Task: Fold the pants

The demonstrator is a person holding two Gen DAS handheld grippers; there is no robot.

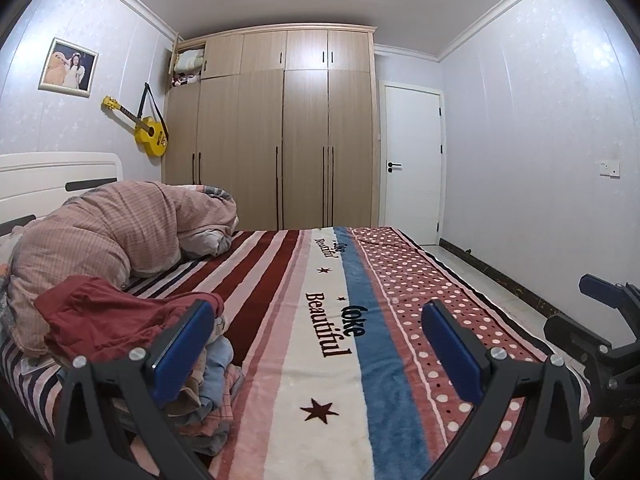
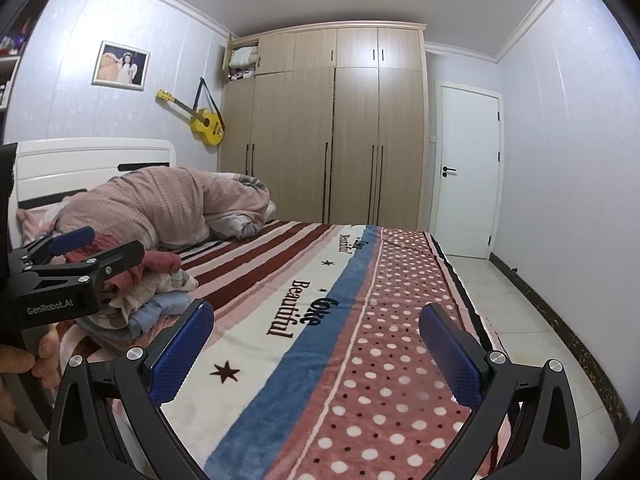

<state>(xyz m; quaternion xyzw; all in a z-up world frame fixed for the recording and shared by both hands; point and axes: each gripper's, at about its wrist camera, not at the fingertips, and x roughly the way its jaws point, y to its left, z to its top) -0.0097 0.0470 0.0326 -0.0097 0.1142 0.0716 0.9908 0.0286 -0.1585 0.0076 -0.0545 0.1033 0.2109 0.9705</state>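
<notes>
While both grippers, left [image 1: 316, 344] and right [image 2: 316, 344], gape empty, nothing's grabbed; next: pull pants, probably the red garment [image 1: 108, 312], off pile [image 1: 216, 376].

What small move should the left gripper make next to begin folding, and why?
Probably the left gripper should swing left and down to the dark red garment on top of the clothes pile. Both grippers are open and hold nothing, and the blanket in front is bare, with room to spread the garment. Whether it is pants, I cannot tell.

Blanket [image 1: 328, 320] striped, polka-dotted; top garment [image 1: 120, 312] dark red; guitar [image 1: 150, 134] yellow; claw pads [image 1: 182, 354] blue
</notes>
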